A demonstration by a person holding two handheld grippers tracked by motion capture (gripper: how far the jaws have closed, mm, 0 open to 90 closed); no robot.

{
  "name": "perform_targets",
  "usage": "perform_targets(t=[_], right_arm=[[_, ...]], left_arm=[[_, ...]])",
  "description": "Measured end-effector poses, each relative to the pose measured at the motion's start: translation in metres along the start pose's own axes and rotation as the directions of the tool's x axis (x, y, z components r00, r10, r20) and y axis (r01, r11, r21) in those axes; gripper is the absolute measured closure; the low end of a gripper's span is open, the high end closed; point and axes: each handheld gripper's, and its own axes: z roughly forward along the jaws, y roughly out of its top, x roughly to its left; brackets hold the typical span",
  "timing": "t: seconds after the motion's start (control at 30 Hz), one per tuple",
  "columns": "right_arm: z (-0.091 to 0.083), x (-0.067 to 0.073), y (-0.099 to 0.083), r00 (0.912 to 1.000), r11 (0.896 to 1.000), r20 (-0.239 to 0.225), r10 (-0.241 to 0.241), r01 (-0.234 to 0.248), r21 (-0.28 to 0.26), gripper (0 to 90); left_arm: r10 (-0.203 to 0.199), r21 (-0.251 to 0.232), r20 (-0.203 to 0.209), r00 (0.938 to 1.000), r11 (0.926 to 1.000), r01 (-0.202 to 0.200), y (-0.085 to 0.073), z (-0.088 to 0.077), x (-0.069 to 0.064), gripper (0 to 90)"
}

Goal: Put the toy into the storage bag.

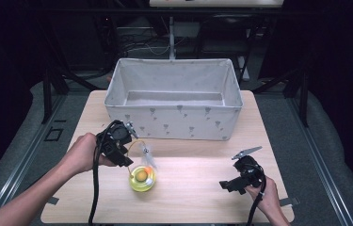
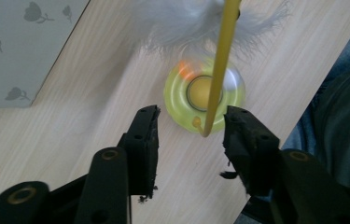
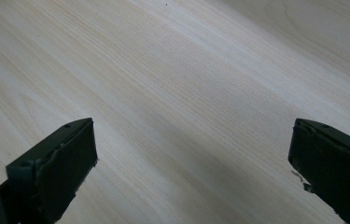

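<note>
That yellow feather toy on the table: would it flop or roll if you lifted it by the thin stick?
Probably floppy: the stick looks thin and arcs in the high view, so the round base might dangle and swing. The feather looks wispy, so likely very light. The base looks domed and round, so a push might rock or roll it. The stick stands between the left gripper's jaws, not visibly pinched.

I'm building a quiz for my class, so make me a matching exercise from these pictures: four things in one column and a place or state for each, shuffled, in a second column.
Things
1. fabric bin
2. yellow round toy
3. left gripper
4. right gripper

Places or states
A. jaws wide apart over bare wood
B. stands at the far side of the table
C. jaws on either side of a thin yellow rod, not pressing it
D. lies on the table near the left hand, feathers beside it

Pairs: 1-B, 2-D, 3-C, 4-A
</note>
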Motion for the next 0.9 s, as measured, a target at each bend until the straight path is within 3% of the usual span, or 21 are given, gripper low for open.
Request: perform_targets(t=[0.23,0.57,0.63,0.9], right_arm=[[0.0015,0.0001,0.0010,1.0000,1.000,-0.001,-0.009,0.009,0.015,1.5],[0.0008,-0.0004,-0.0001,1.0000,1.000,-0.006,0.001,-0.001,0.018,1.8],[0.0009,-0.0005,-0.0004,1.0000,1.000,-0.004,0.003,-0.003,0.017,1.9],[0.0001,-0.0021,-0.0011,0.9999,1.000,-0.013,0.010,-0.009,0.022,2.1]], left_arm=[[0.026,0.028,0.001,0.9997,0.9993,-0.026,0.0060,-0.0005,-0.0005,74.0],[0.041,0.049,-0.011,0.9991,0.9980,-0.040,0.0112,-0.0034,-0.0030,87.2],[0.038,0.032,-0.017,0.9991,0.9988,-0.038,0.0103,-0.0043,-0.0028,87.5],[0.053,0.044,-0.012,0.9985,0.9976,-0.052,0.0113,-0.0086,-0.0030,87.9]])
